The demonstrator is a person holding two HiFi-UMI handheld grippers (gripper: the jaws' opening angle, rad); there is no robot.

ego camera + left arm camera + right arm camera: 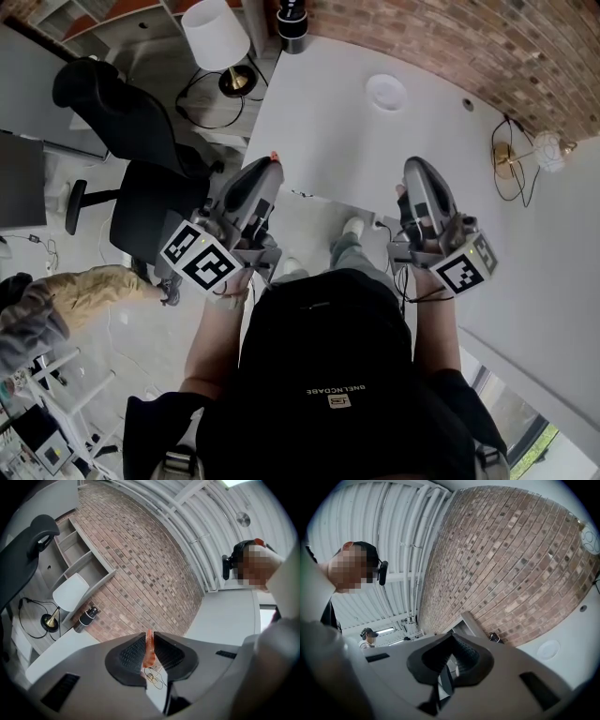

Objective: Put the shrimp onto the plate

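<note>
The shrimp (149, 648) is orange-red against the black ribbed pads (129, 656) of the grey left hand-held gripper (271, 167); the right hand-held gripper (413, 171) is the same grey and black, and both carry marker cubes (199, 255) with white faces and black square patterns. At the far side, the plate (386, 92) is plain white on the pale grey-white bench (319, 131), and the brick wall (487, 47) is mottled red-brown and tan with light mortar. To the left, the lamp (216, 33) has a white shade and a brass-coloured base, and the office chair (122, 117) is black.
</note>
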